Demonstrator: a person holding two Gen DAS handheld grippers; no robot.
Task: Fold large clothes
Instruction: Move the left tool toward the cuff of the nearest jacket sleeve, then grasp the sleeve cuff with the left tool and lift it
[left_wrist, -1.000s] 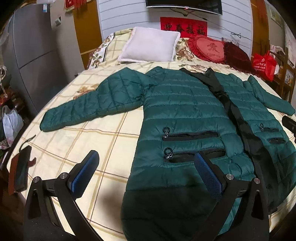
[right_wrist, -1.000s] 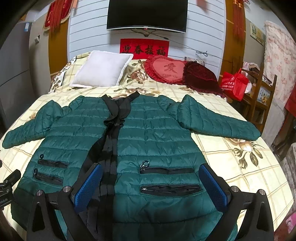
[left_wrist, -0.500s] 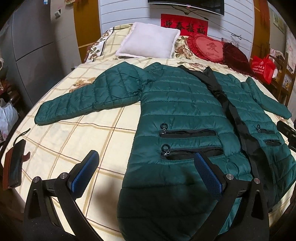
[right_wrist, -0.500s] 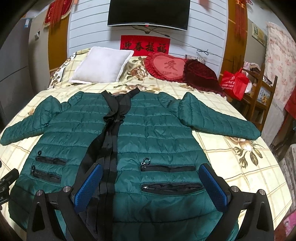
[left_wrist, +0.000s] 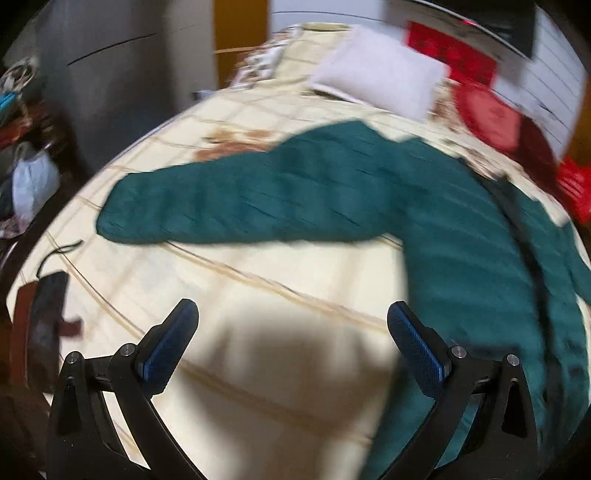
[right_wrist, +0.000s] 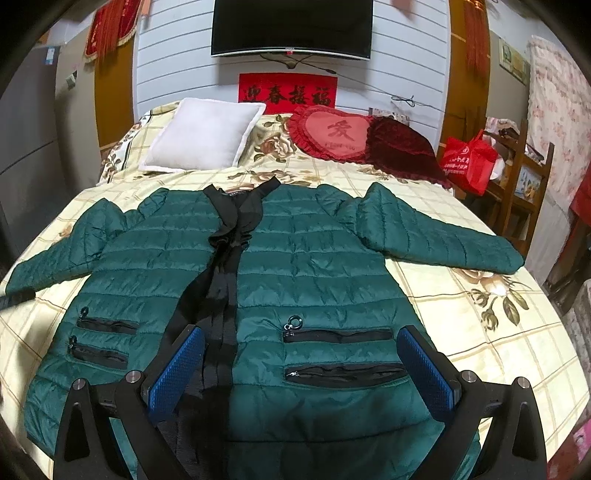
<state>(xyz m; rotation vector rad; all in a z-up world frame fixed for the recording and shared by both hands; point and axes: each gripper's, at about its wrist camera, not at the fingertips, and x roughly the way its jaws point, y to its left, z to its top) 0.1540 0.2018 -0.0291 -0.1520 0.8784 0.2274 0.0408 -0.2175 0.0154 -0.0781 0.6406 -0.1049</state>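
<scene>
A dark green quilted jacket (right_wrist: 317, 266) with a black front strip lies face up and spread flat on the bed, both sleeves stretched out sideways. My right gripper (right_wrist: 299, 358) is open and empty, above the jacket's lower front by the pocket zips. My left gripper (left_wrist: 291, 339) is open and empty above bare bedsheet (left_wrist: 258, 288), below the jacket's left sleeve (left_wrist: 236, 199); the jacket body is at its right. The left wrist view is blurred.
A white pillow (right_wrist: 203, 136) and red heart cushions (right_wrist: 332, 133) lie at the head of the bed. A red bag (right_wrist: 469, 162) and wooden shelf stand at the right. A dark phone-like object (left_wrist: 44, 317) lies at the bed's left edge, beside a grey cabinet.
My left gripper has swung left off the jacket's hem and now hovers over bare sheet near the left sleeve. My right gripper has edged slightly forward.
</scene>
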